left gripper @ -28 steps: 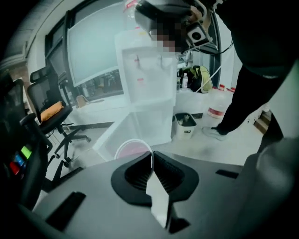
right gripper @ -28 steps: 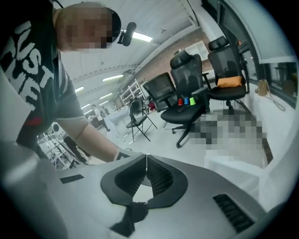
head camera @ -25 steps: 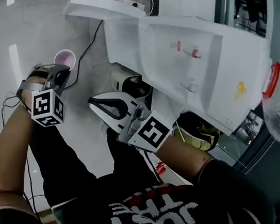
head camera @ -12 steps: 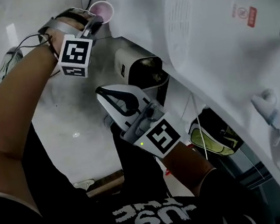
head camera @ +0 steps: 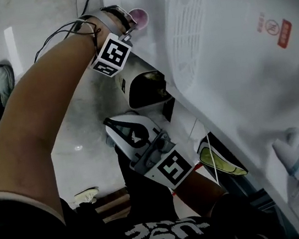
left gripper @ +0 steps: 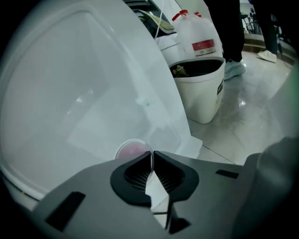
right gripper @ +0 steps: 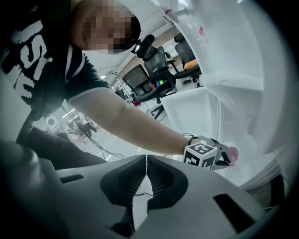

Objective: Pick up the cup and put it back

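Head view: left gripper (head camera: 130, 25), pinching the small pink plastic cup (head camera: 139, 16) by the rim at its tips, had reached forward to the white plastic housing (head camera: 228, 48); set-down looked near; right gripper (head camera: 112, 128) was closed, empty.

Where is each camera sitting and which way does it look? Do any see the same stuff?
Head view: on the person's head, looking steeply down at the left arm, left claw and right claw.
Left gripper view: on the left claw, looking along its jaws, shut on the pink cup, toward a white bin.
Right gripper view: on the right claw, jaws shut and empty, looking at the left arm and left claw.
Shared: all three show the pink cup.
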Motion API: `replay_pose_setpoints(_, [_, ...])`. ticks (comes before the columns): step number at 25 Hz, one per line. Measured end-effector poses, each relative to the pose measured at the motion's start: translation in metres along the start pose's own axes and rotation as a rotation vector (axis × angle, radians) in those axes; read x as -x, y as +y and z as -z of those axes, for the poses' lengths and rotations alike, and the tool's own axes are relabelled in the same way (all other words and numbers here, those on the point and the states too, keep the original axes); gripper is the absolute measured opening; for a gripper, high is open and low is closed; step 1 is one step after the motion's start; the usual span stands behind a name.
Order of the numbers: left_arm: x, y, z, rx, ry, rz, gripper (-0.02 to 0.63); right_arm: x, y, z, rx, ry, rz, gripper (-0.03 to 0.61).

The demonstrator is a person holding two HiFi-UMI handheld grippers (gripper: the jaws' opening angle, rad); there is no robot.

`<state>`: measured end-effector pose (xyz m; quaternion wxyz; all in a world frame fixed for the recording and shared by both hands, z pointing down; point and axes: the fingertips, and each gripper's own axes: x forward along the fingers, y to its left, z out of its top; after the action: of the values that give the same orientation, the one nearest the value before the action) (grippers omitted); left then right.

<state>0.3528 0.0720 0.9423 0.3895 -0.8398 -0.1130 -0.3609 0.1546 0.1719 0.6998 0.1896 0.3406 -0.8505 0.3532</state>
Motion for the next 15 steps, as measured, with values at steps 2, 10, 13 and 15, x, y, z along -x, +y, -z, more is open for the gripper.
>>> replay_pose_setpoints(2, [-0.009, -0.005, -0.003, -0.036, -0.002, 0.011, 0.025, 0.003, -0.002, -0.002, -0.004, 0.001, 0.008, 0.035])
replay_pose_setpoints(10, [-0.034, -0.008, -0.002, -0.098, 0.052, 0.028, 0.083, 0.008, -0.007, -0.007, -0.027, -0.017, 0.014, 0.035])
replay_pose_setpoints(13, [-0.031, -0.005, -0.002, -0.071, 0.035, 0.027, 0.187, 0.007, -0.004, -0.008, -0.028, -0.017, 0.007, 0.035])
replay_pose_setpoints(15, [-0.024, -0.001, -0.003, -0.05, 0.018, 0.014, 0.222, 0.006, -0.002, -0.008, -0.027, -0.01, 0.001, 0.035])
